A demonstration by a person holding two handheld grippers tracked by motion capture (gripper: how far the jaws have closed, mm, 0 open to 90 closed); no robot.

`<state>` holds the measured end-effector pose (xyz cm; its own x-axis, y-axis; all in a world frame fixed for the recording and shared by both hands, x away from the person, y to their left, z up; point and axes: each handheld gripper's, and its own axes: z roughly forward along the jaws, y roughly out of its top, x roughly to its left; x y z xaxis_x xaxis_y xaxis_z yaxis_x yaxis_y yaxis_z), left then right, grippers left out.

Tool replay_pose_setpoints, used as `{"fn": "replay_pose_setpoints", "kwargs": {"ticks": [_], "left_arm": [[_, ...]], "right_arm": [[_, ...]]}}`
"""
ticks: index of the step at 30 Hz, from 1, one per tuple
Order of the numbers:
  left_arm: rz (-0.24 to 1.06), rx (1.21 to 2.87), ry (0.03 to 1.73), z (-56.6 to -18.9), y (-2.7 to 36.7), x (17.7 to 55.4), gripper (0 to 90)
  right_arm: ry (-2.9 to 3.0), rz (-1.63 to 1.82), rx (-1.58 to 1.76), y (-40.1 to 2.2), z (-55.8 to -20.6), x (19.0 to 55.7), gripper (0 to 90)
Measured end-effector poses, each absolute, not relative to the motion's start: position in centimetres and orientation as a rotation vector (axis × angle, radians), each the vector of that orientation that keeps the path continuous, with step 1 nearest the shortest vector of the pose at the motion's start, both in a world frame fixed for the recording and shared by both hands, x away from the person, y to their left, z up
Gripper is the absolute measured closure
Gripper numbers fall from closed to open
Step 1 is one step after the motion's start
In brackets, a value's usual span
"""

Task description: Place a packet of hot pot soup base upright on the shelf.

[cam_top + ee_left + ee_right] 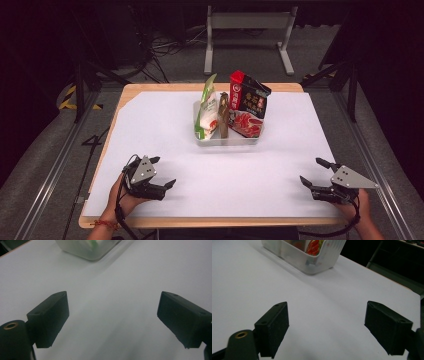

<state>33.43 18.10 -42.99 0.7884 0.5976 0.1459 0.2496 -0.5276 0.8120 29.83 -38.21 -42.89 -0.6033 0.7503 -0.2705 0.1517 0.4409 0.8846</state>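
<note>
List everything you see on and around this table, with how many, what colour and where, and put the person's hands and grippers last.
bin: one, clear plastic, centre of the table toward the far side
green-and-white pouch: one, standing at the bin's left end
brown packet: one, upright in the middle of the bin
red-and-black pouch: one, standing at the bin's right
red packet: one, low at the bin's right front
white sheet: one, covering the table
table: one, wooden edge
metal frame: one, grey, on the floor beyond the table
left gripper: one, black, open, near left edge
right gripper: one, black, open, near right edge
</note>
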Motion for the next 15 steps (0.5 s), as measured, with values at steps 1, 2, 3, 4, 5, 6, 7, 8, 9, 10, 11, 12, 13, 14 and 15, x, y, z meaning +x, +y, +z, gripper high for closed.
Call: {"fn": "replay_pose_setpoints", "kwargs": {"ticks": [1,2,3,4,5,6,7,8,9,10,11,12,13,14,15], "left_arm": [[0.527,2.133,0.625,-42.98,18.07,33.44,11.2],[0.53,2.134,0.625,-42.96,18.04,33.44,11.2],[0.533,2.137,0.621,-42.93,18.01,33.45,11.2],[0.535,2.137,0.621,-42.91,17.99,33.46,11.2],[0.535,2.137,0.622,-42.9,17.99,33.49,11.2],[0.533,2.136,0.623,-42.91,17.99,33.51,11.2],[0.532,2.137,0.625,-42.94,17.99,33.55,11.2],[0.532,2.139,0.627,-42.96,17.98,33.56,11.2],[0.534,2.14,0.628,-42.97,17.98,33.58,11.1],[0.537,2.143,0.627,-42.95,17.99,33.6,11.0],[0.54,2.144,0.628,-42.93,18.01,33.6,11.0],[0.545,2.144,0.626,-42.87,18.04,33.61,11.0],[0.549,2.137,0.63,-42.81,18.11,33.59,11.0],[0.545,2.134,0.635,-42.78,18.17,33.59,10.9],[0.547,2.135,0.636,-42.76,18.22,33.57,11.0]], "right_arm": [[2.028,1.153,0.756,-38.17,-42.91,29.81,20.1],[2.031,1.153,0.754,-38.15,-42.91,29.8,20.1],[2.035,1.154,0.748,-38.14,-42.9,29.8,20.2],[2.034,1.153,0.745,-38.13,-42.89,29.8,20.2],[2.032,1.153,0.745,-38.12,-42.87,29.79,20.2],[2.03,1.155,0.745,-38.1,-42.86,29.79,20.2],[2.031,1.155,0.744,-38.09,-42.86,29.79,20.2],[2.033,1.152,0.745,-38.08,-42.89,29.81,20.1],[2.033,1.148,0.745,-38.07,-42.92,29.84,20.1],[2.032,1.134,0.749,-38.04,-42.98,29.88,20.1],[2.032,1.134,0.749,-38.04,-42.98,29.88,20.1],[2.03,1.123,0.75,-38.01,-43.0,29.91,20.1],[2.03,1.115,0.749,-37.97,-43.02,29.92,20.1],[2.028,1.113,0.748,-37.92,-43.02,29.91,20.1],[2.028,1.11,0.744,-37.87,-43.01,29.92,20.1]]}}
